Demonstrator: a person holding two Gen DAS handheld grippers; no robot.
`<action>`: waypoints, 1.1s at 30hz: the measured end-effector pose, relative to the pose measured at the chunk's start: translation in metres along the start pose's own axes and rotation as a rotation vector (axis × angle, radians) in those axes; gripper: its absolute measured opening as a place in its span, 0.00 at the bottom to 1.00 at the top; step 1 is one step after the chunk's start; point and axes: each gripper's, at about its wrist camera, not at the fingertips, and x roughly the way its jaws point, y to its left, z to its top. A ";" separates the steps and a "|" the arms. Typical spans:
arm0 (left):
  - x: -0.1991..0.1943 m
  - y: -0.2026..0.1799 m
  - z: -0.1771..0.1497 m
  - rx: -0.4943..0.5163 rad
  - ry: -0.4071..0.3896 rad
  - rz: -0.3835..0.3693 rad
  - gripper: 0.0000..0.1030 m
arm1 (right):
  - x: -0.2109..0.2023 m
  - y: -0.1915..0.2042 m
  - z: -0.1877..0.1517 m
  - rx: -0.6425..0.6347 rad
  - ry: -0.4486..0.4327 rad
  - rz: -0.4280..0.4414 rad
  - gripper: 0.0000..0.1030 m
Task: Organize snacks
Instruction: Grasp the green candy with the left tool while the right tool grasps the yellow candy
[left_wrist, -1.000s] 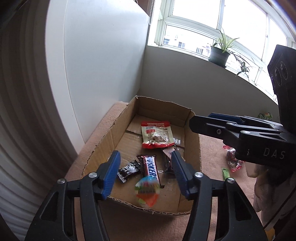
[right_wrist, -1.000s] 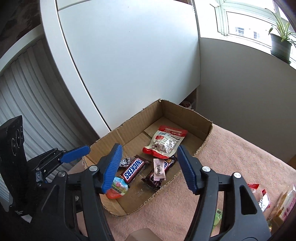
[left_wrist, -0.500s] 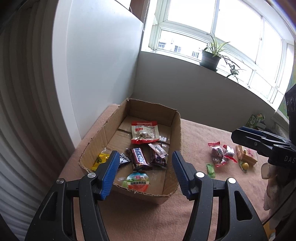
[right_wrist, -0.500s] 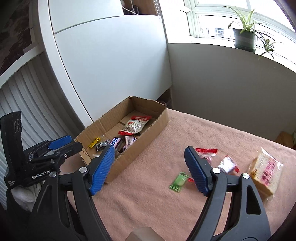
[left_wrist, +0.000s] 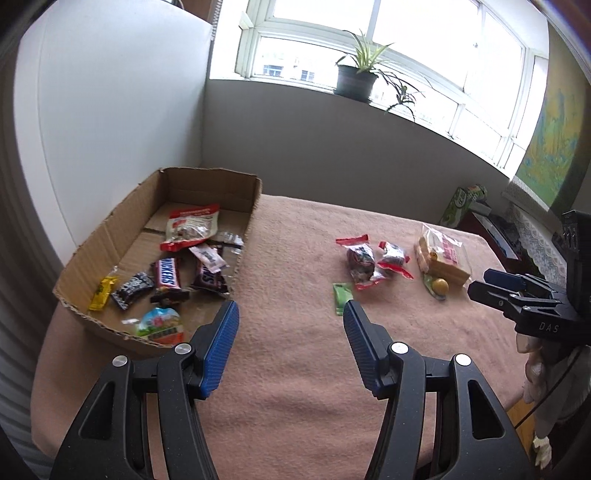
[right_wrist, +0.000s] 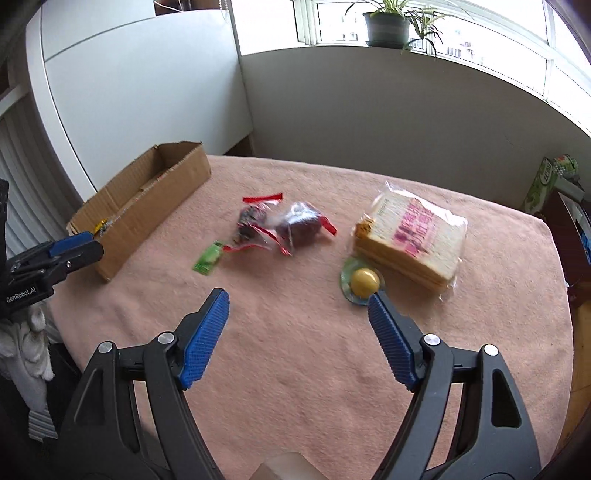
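An open cardboard box (left_wrist: 255, 192) (right_wrist: 155, 199) stands at the left of the pink-covered table. In it lie Snickers bars (left_wrist: 166, 271), a red-and-white pouch (left_wrist: 190, 225), a jelly cup (left_wrist: 162, 323) and small candies. Loose on the cloth are a green sachet (left_wrist: 341, 295) (right_wrist: 208, 258), two red-trimmed clear packets (left_wrist: 360, 260) (right_wrist: 301, 223), a bagged bread stack (left_wrist: 441, 256) (right_wrist: 410, 240) and a yellow ball on a green disc (left_wrist: 439, 285) (right_wrist: 364, 281). My left gripper (left_wrist: 290, 314) is open and holds nothing, just right of the box. My right gripper (right_wrist: 297, 299) is open wide over bare cloth, short of the yellow ball.
The table (left_wrist: 295, 387) drops off at its near and right edges. A white cabinet wall rises behind the box. A green carton (left_wrist: 463, 205) stands off the far right corner. A potted plant (right_wrist: 386, 24) sits on the window sill.
Both grippers have swung right, away from above the box and toward the loose snacks. The right gripper's jaws stand wider than a second ago. The jelly cup now lies still in the box.
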 end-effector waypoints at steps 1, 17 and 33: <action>0.007 -0.006 -0.001 0.011 0.014 -0.010 0.57 | 0.004 -0.006 -0.003 0.009 0.009 -0.006 0.78; 0.112 -0.051 0.003 0.094 0.174 -0.046 0.56 | 0.070 -0.041 0.014 0.059 0.103 -0.024 0.60; 0.126 -0.050 0.006 0.140 0.186 -0.005 0.19 | 0.075 -0.020 0.020 0.029 0.109 -0.038 0.36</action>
